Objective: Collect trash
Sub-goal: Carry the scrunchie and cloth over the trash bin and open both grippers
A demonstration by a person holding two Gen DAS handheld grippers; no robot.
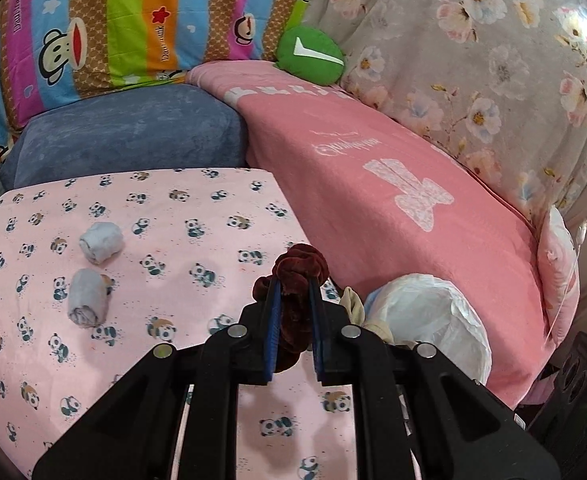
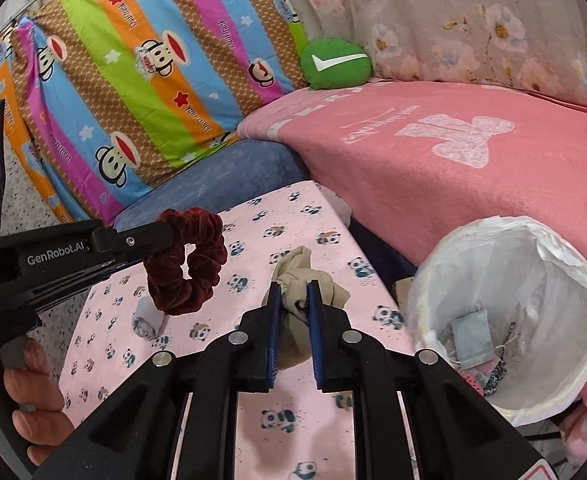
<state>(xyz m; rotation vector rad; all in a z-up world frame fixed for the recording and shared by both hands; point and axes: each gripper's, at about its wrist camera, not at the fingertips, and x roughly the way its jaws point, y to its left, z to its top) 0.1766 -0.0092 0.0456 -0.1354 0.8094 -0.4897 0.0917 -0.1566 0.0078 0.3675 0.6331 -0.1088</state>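
Observation:
My left gripper (image 1: 294,284) is shut on a dark red velvet scrunchie (image 1: 299,268), lifted above the panda-print sheet (image 1: 197,216). From the right wrist view that gripper (image 2: 165,236) comes in from the left with the scrunchie (image 2: 187,266) hanging from its tip. My right gripper (image 2: 294,290) is shut on a crumpled beige cloth (image 2: 299,270), also held above the sheet. A white-lined trash bin (image 2: 505,316) stands to the right, with several scraps inside. Two rolled grey-blue socks (image 1: 101,242) (image 1: 87,298) lie on the sheet at left; one (image 2: 147,320) shows under the scrunchie.
A pink blanket (image 1: 393,200) covers the sofa behind the bin (image 1: 433,320). A blue cushion (image 1: 133,132), a striped monkey-print quilt (image 1: 113,28), a green pillow (image 1: 311,54) and a floral cover (image 1: 473,60) lie beyond. A hand (image 2: 33,400) holds the left gripper's handle.

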